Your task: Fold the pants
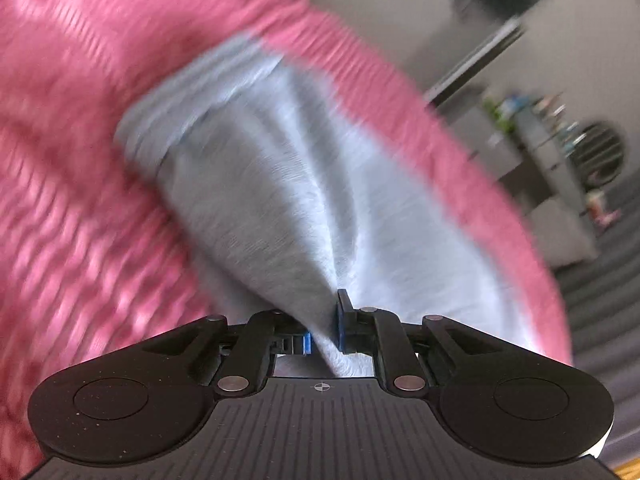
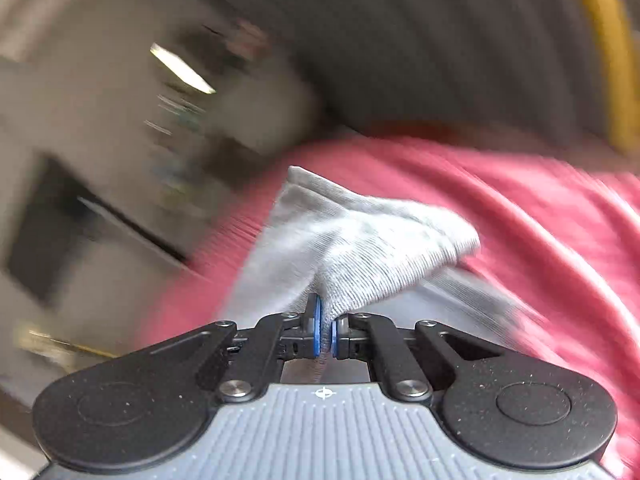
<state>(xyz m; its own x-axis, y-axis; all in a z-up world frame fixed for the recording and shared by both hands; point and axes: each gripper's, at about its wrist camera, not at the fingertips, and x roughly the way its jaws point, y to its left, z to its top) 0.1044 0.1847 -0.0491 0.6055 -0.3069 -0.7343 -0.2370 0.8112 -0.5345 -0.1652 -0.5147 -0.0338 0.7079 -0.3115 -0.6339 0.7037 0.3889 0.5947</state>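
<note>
Light grey pants point(image 1: 280, 184) lie over a pink ribbed cover point(image 1: 68, 184); both views are blurred by motion. My left gripper point(image 1: 325, 330) is shut on a pinched fold of the grey cloth, which fans out ahead toward a banded edge point(image 1: 172, 116). In the right wrist view the same pants point(image 2: 360, 240) rise in a bunched peak from my right gripper point(image 2: 326, 332), which is shut on their edge between the blue pads. The pink cover point(image 2: 520, 220) spreads to the right under the cloth.
A room shows past the cover's edge: shelves with small items point(image 1: 560, 128) at the right in the left wrist view, a dark cabinet front point(image 2: 60, 232) at the left in the right wrist view. A yellow bar point(image 2: 616, 60) stands at the upper right.
</note>
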